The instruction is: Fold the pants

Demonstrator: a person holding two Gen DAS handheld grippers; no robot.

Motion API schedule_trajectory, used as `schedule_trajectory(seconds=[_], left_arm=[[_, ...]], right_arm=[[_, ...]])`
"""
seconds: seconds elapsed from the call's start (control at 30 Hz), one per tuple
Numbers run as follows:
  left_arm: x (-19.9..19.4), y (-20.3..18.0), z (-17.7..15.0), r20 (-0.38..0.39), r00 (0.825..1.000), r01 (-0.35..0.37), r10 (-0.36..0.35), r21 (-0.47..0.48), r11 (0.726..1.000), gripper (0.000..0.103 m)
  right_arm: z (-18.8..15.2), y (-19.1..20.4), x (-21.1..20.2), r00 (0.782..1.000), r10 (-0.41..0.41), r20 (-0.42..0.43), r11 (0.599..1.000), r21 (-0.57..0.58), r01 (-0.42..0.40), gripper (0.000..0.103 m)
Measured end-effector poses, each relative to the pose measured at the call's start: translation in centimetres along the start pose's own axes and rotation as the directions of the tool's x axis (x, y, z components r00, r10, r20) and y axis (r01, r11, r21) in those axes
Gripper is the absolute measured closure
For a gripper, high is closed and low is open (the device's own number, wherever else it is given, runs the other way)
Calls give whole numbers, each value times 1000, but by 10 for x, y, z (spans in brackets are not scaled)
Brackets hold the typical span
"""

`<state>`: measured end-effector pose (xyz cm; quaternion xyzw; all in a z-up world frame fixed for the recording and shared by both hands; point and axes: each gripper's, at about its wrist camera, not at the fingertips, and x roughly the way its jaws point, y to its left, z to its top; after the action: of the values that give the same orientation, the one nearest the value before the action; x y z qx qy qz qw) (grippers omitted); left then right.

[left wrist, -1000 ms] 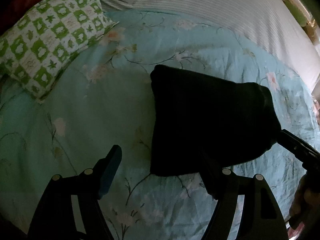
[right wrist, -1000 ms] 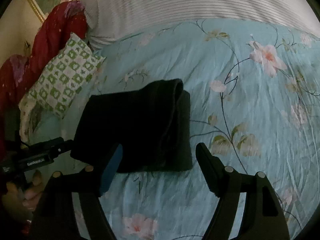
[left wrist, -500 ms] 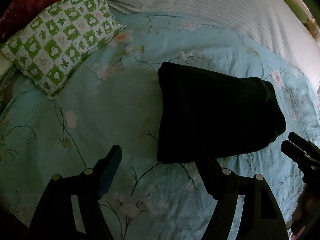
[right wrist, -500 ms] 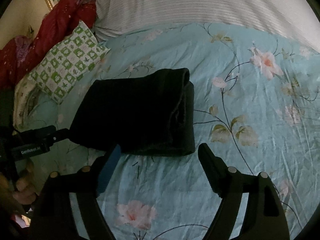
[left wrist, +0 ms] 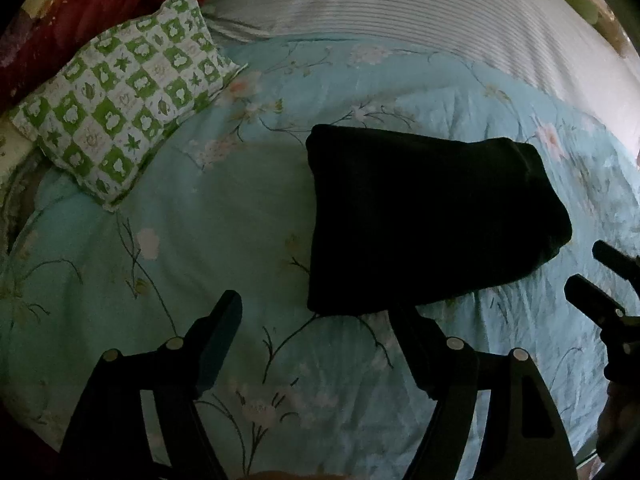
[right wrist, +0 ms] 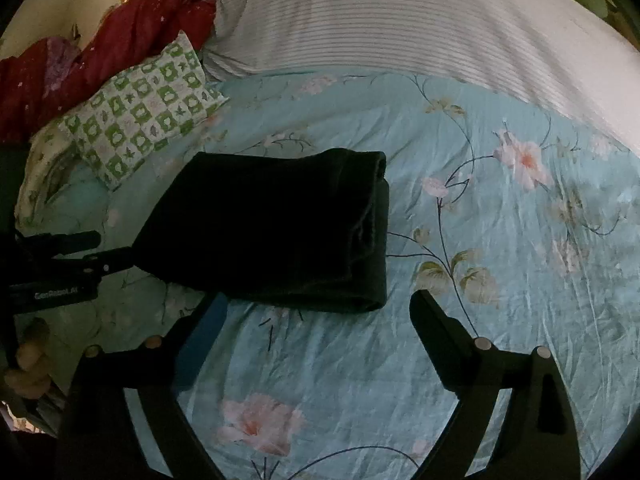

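The pants (left wrist: 424,220) are so dark you can't really make out seams or how many layers there are; only the right wrist view shows stacked folds along the edge away from the green pillow. They're folded into a chunky rectangle lying flat on the light blue floral bedspread (left wrist: 224,216).

Left gripper (left wrist: 316,320) is spread wide with nothing between the fingers, hovering just off the near edge of the pants; 1 finger overlaps that edge in the picture, but I can't tell if it touches. Right gripper (right wrist: 316,312) is opening, nothing between its jaws either, also just off the near edge of the pants. In each view the other gripper is cut off at the frame edge, with a bit of a hand (right wrist: 28,364) showing.

Lots of bare bedspread on all sides of the pants. A green-and-white checked pillow (left wrist: 124,108) sits near 1 far corner, apart from them. Beyond the pants there's a white striped pillow (right wrist: 400,24), and beside the checked pillow some red fabric (right wrist: 120,36).
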<state>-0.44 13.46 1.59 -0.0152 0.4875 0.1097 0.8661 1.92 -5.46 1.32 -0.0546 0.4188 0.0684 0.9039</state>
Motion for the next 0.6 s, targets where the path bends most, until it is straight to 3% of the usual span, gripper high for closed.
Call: schedule_trajectory(seconds=[0.6], left_arm=[[2,-3,-4,23,1000,-17,16,36,999,24]], right_arm=[[-2,15,4,999,-8,32,997,-72,11,5]])
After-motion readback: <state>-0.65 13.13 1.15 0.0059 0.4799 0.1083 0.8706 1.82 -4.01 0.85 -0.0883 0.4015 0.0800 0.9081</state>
